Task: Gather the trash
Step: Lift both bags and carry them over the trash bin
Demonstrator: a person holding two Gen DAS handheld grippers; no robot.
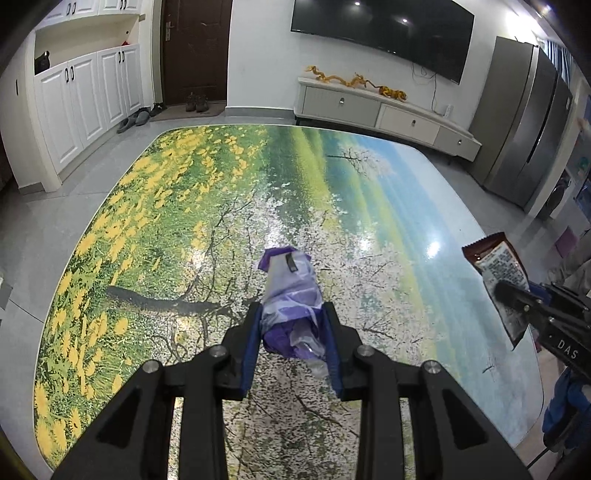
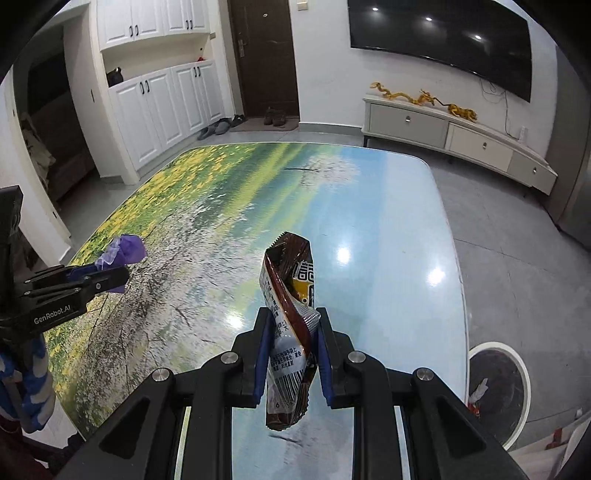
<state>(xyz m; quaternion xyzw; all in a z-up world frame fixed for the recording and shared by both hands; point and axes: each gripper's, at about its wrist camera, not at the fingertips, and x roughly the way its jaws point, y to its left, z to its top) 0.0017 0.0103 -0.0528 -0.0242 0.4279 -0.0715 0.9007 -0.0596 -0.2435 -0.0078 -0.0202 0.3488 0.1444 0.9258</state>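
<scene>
At lower right of the right wrist view only, a trash bin [image 2: 496,391] appeared; right tool [image 2: 291,325] clamped a brown wrapper [image 2: 288,291], left tool [image 1: 291,321] a purple bag [image 1: 290,291], both above the worktop [image 1: 166,206].

Home living room, wall television [image 1: 380,29], drawer console [image 1: 384,110], entry door [image 2: 264,55]
</scene>
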